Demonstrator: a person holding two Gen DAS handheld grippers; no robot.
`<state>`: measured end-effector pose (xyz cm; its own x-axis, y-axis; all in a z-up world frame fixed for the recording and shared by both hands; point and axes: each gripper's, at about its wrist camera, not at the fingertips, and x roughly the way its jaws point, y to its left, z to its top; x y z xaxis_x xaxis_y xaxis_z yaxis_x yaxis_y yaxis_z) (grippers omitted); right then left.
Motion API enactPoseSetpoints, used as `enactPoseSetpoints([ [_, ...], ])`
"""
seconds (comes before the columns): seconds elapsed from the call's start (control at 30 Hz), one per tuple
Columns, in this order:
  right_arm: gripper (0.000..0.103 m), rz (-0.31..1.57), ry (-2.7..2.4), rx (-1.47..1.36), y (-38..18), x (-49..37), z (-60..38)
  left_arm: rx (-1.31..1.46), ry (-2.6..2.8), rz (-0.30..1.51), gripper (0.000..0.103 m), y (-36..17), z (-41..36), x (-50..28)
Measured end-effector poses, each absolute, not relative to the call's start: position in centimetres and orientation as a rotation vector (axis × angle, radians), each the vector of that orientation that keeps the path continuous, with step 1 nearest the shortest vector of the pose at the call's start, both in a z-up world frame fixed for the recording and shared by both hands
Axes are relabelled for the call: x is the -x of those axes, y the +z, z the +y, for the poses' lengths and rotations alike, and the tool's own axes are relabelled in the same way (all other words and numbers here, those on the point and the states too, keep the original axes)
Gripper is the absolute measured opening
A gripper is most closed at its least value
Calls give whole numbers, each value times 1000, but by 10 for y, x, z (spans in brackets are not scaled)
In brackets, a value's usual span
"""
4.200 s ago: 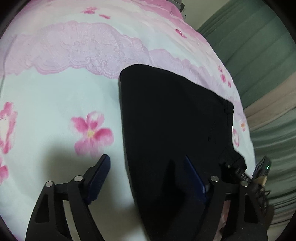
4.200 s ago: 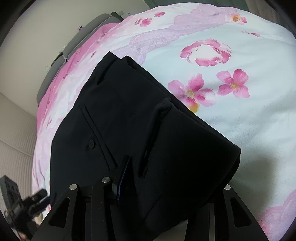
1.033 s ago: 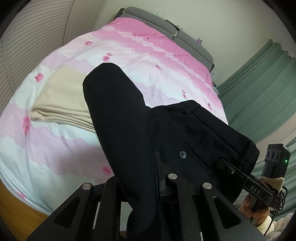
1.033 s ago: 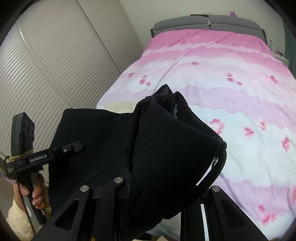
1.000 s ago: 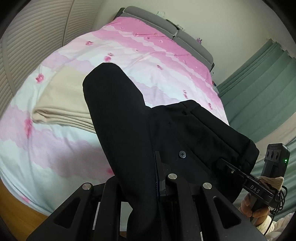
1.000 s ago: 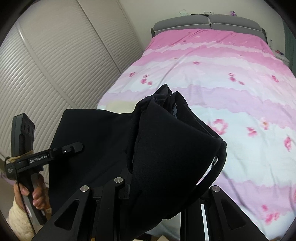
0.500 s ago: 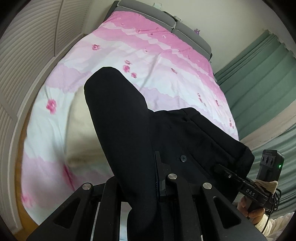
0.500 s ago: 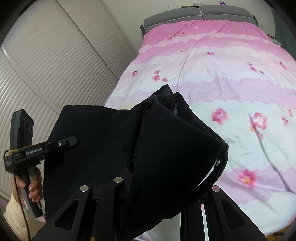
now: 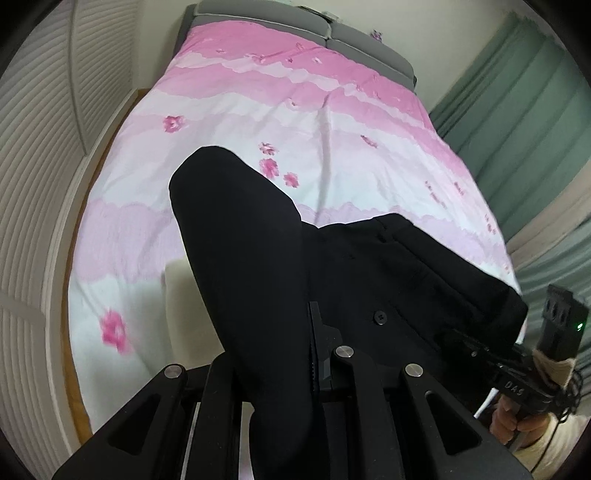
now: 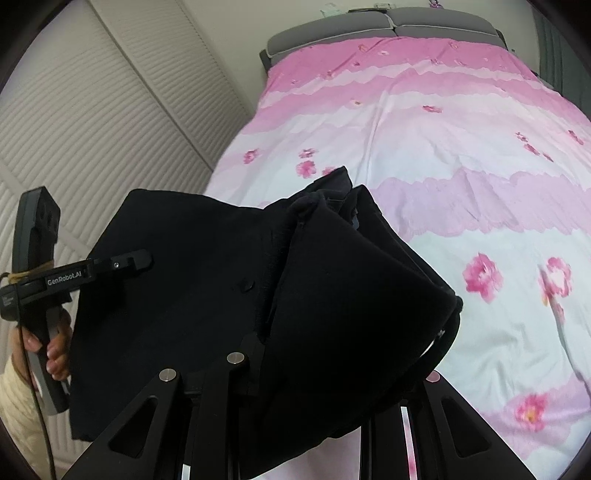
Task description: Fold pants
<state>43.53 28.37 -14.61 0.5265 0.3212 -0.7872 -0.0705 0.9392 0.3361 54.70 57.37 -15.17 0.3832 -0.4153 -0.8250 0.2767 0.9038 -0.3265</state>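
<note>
Both grippers are closed on the same folded pair of black pants (image 9: 369, 280), holding it up in the air over the foot end of the bed (image 9: 332, 110). From where the left gripper (image 9: 314, 347) looks out, its jaws are drawn in narrow, with a thick fold of the dark cloth pinched between them; the fold bulges up and forward from the grip. A small button (image 9: 379, 316) sits on the flat panel of the pants just to the right of that grip. Further right in the same view, the right gripper (image 9: 476, 343) bites the far corner of the garment, with the person's right hand (image 9: 517, 424) wrapped around its handle.

Seen from the right gripper's own camera, its jaws are likewise narrow and buried in a bunched wad of the pants (image 10: 332, 295), the waistband end puckered up above them. The cloth stretches away to the left, where the left gripper (image 10: 146, 260) clamps the opposite edge, its handle in the person's left hand (image 10: 51, 350), a cream sleeve (image 10: 18, 402) below it.

Under the pants lies the pink and white flowered bedspread (image 10: 461, 166), running back to a grey headboard (image 10: 388, 22). A pale beige folded cloth (image 9: 184, 295) rests on the bedspread near the bed's foot, toward the side with the slatted wardrobe doors (image 10: 92, 110), partly hidden behind the hanging fold. Green curtains (image 9: 535, 110) hang along the other side.
</note>
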Motion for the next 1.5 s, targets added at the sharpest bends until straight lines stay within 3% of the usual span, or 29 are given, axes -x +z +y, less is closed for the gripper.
enactPoseSetpoints([
  [0.5, 27, 1126, 152, -304, -234, -464, 293, 40, -407, 1261, 19, -250, 584, -600],
  [0.67, 33, 1178, 154, -349, -237, -465, 288, 38, -336, 1287, 34, -260, 589, -593],
  [0.73, 42, 1217, 147, -400, -240, -460, 280, -6, -308, 1298, 42, -260, 586, -587],
  [0.87, 51, 1233, 117, -456, -239, -443, 260, -144, -223, 1254, 60, -251, 579, -567],
  [1.0, 67, 1208, 68, -433, -233, -423, 241, -180, -177, 1202, 61, -229, 580, -537],
  [1.3, 68, 1201, 63, -322, -208, -372, 182, -198, -145, 1090, 70, -154, 518, -432],
  [1.4, 79, 1162, 106, -272, -181, -357, 167, -197, -126, 1070, 75, -126, 478, -394],
  [1.5, 81, 1111, 148, -208, -146, -324, 144, -184, -105, 1061, 80, -105, 444, -365],
])
